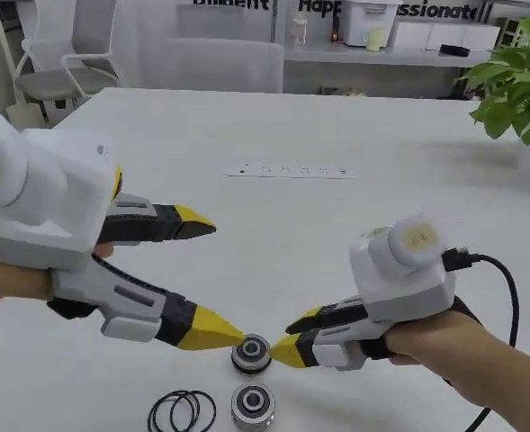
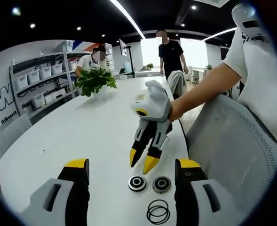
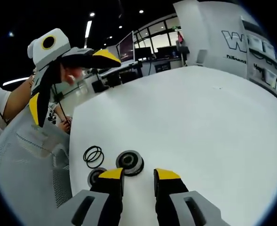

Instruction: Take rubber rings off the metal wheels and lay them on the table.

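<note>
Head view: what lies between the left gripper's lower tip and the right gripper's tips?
A metal wheel, flanked by the left gripper and the right gripper, as the head view shows. The other wheel lies nearer the person.

White table [image 1: 354, 144]; leafy plant [image 1: 515, 83]; shelves [image 2: 37, 89] of bins.

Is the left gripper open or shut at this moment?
Open. The left gripper has its yellow-tipped jaws wide apart; in the left gripper view both metal wheels show in the gap between them.
</note>
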A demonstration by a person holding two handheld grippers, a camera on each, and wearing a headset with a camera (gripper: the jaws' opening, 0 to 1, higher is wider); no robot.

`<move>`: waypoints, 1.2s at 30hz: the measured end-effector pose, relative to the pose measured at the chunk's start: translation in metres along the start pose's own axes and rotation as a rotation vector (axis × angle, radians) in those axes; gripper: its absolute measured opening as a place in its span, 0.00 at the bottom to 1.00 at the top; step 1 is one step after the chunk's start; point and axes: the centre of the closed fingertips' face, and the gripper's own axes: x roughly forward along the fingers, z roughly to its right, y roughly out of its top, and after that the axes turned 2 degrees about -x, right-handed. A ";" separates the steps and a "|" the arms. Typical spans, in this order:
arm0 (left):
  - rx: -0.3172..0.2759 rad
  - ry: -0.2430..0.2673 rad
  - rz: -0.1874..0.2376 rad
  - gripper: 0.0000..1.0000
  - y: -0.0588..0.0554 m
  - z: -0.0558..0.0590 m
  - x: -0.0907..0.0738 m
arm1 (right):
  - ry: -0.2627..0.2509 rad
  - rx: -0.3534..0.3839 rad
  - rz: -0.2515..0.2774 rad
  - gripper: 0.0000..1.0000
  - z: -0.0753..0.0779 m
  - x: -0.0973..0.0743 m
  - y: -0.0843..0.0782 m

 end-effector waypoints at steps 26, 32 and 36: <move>-0.009 0.023 -0.114 0.22 -0.085 0.002 0.055 | 0.002 -0.099 -0.061 0.23 -0.012 0.018 -0.012; -0.014 0.001 -0.130 0.20 -0.090 0.007 0.058 | 0.002 -0.092 -0.050 0.23 -0.011 0.019 -0.009; -0.045 -0.007 -0.124 0.17 -0.091 0.009 0.058 | 0.004 -0.087 -0.050 0.23 -0.013 0.018 -0.010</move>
